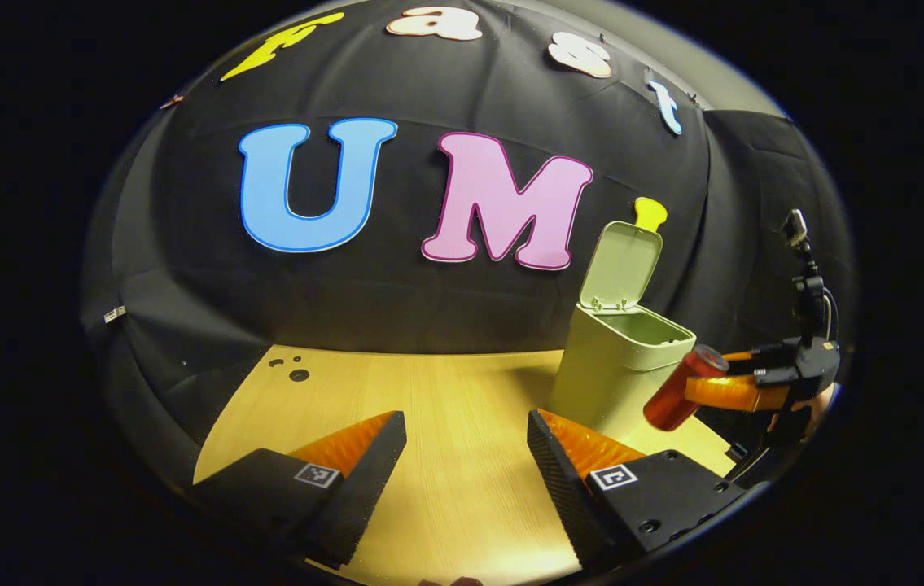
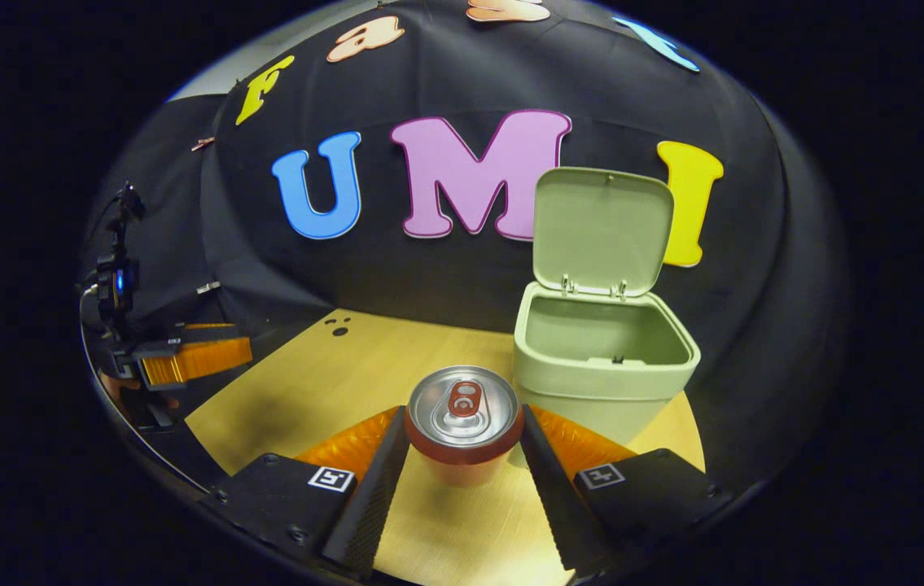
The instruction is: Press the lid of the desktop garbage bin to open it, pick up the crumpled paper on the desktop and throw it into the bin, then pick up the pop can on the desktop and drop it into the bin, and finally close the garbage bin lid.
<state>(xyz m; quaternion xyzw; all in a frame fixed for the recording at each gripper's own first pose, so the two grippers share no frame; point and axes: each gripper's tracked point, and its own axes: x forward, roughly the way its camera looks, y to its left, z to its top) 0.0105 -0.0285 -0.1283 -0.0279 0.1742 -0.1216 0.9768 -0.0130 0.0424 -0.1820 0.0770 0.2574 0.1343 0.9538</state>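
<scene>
Right gripper view: the can (image 2: 462, 423) was clamped in the right hand-held gripper (image 2: 462, 456) short of the open bin (image 2: 604, 358); released early, it could be dropped outside. The left hand-held gripper (image 1: 466, 464) was spread, empty.

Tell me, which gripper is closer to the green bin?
Right. The right gripper holds the pop can just in front of the open garbage bin; the left gripper sits empty farther back over the table.

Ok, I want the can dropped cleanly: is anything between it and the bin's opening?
Nothing visible. The pop can sits in the right hand-held gripper, the bin just beyond it, its lid swung up and back off the opening.
</scene>
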